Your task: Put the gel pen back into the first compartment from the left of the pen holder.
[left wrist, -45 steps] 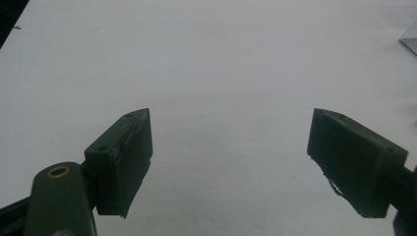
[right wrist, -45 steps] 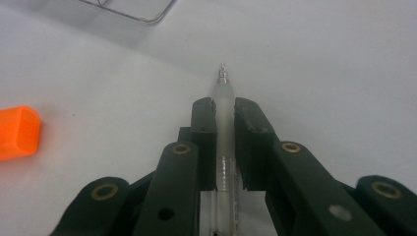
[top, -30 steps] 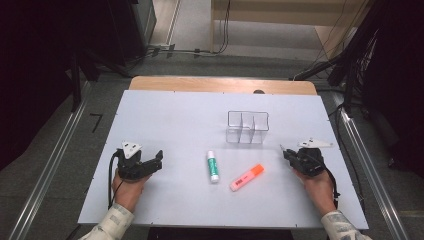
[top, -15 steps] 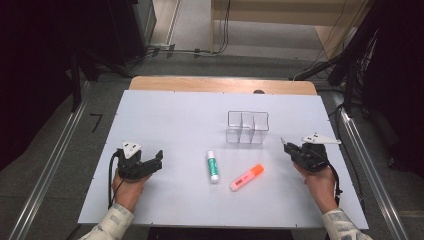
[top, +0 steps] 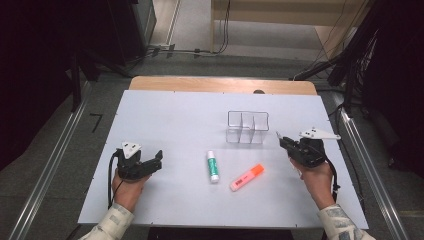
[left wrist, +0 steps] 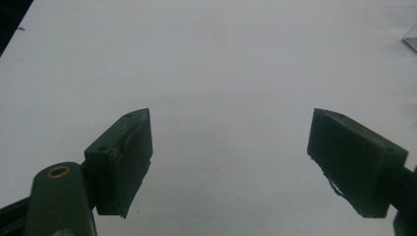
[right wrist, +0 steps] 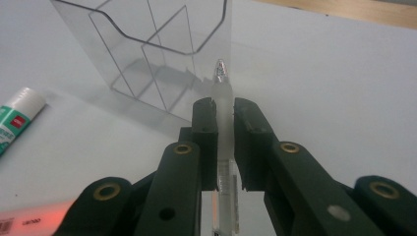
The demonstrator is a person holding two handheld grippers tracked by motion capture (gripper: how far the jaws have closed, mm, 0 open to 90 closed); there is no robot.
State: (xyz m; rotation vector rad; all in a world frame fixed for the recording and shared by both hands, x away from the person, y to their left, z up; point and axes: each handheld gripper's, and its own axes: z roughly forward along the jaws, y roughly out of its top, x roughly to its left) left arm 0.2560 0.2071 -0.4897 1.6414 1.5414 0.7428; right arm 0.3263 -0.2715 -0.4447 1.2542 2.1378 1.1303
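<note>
The right gripper [right wrist: 223,115] is clamped on a clear pen [right wrist: 222,93], which runs lengthwise between the jaws with its tip projecting past them. Compared with a second earlier, the right gripper [top: 286,143] has risen from the table [top: 165,107] and moved slightly toward the clear organiser [top: 247,127], which stands just to its left. The pen is therefore off the table surface and held near the right wall of the organiser [right wrist: 147,54].

This change suggests that the pickup is complete and that the transfer phase is under way; the likely next step is to bring the pen over one of the compartments and lower it in.

The left gripper [top: 156,159] rests at the near left of the table with its jaws spread wide and nothing between them.

A glue stick [top: 213,166] and an orange highlighter [top: 247,177] lie flat on the near middle of the table, untouched.
</note>
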